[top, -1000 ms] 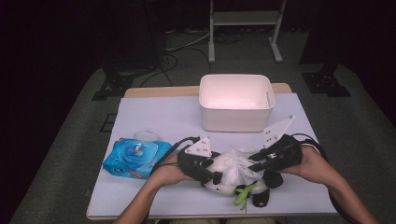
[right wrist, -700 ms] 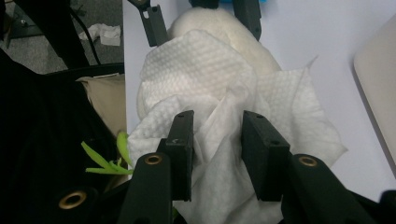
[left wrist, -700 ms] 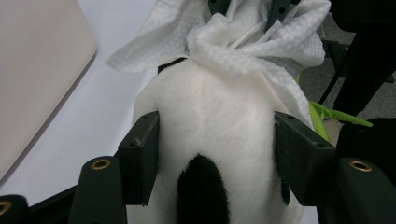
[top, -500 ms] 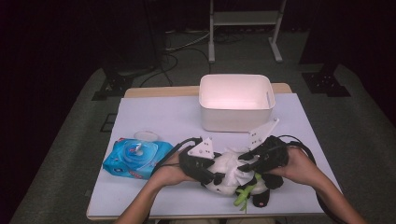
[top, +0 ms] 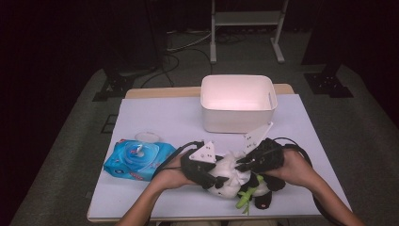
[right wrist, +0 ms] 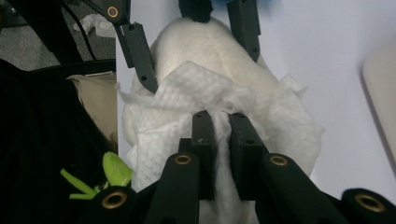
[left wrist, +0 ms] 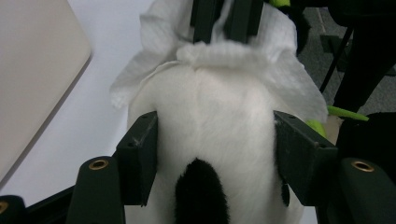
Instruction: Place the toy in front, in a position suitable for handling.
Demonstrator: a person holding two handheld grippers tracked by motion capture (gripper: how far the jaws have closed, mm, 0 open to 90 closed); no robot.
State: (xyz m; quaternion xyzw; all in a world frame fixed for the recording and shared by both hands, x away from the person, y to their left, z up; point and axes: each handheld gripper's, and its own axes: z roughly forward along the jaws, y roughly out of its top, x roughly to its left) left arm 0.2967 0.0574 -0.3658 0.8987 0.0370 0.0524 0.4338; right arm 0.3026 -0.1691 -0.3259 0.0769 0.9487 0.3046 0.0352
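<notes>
Two hand-held grippers meet on a panda plush toy [top: 235, 181] at the near edge of the white counter [top: 155, 117].

Left hand-held gripper [left wrist: 212, 154] has its jaws spread wide and pressed against both sides of the toy's white head. Right hand-held gripper [right wrist: 219, 128] has its jaws nearly closed, pinching a fold of white wet wipe [right wrist: 187, 93] that lies draped over the head. A blue wipes pack [top: 139, 159] lies just left of the left hand [top: 167, 176], and a white tub [top: 237, 102] stands farther back on the counter. Green bamboo trim [top: 248, 195] shows at the toy's near side.
</notes>
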